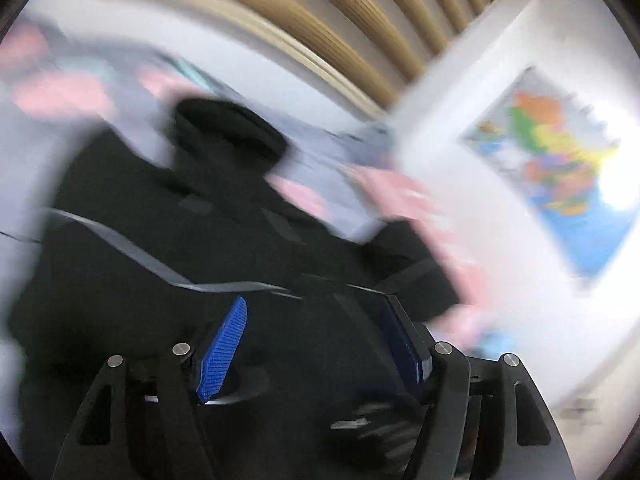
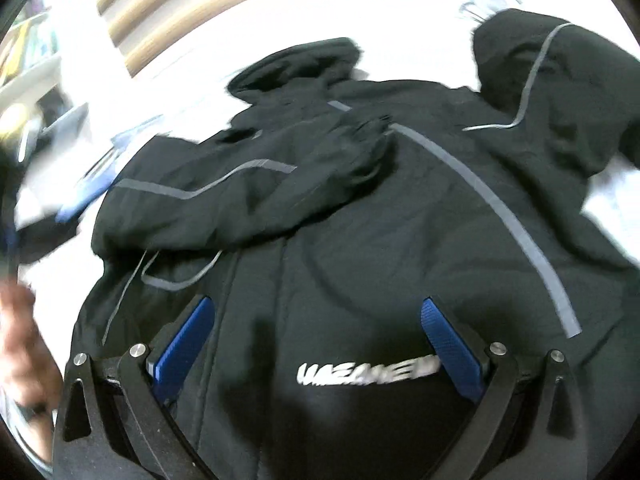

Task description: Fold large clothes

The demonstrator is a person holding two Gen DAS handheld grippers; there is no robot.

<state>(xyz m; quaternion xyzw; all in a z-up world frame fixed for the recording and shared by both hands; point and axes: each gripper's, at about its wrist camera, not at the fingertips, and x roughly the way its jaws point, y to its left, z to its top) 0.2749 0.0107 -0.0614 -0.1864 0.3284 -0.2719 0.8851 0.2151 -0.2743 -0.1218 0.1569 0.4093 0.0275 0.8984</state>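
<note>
Jacket [image 2: 360, 216], black with grey stripes, lies spread out; left gripper [image 1: 316, 312] and right gripper [image 2: 316, 320] hover above it, jaws apart.

Both views motion-blurred, left wrist worse. Strong fisheye curve, dark vignette corners. Glare blows out wall map [image 1: 560, 168] at right; bedding [image 2: 400, 12] overexposed white. Black jacket [image 2: 360, 220] underexposed.

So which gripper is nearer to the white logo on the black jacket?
Right. The right gripper is open with the white logo between its fingers. The left gripper is open over the black jacket; no logo shows there.
</note>
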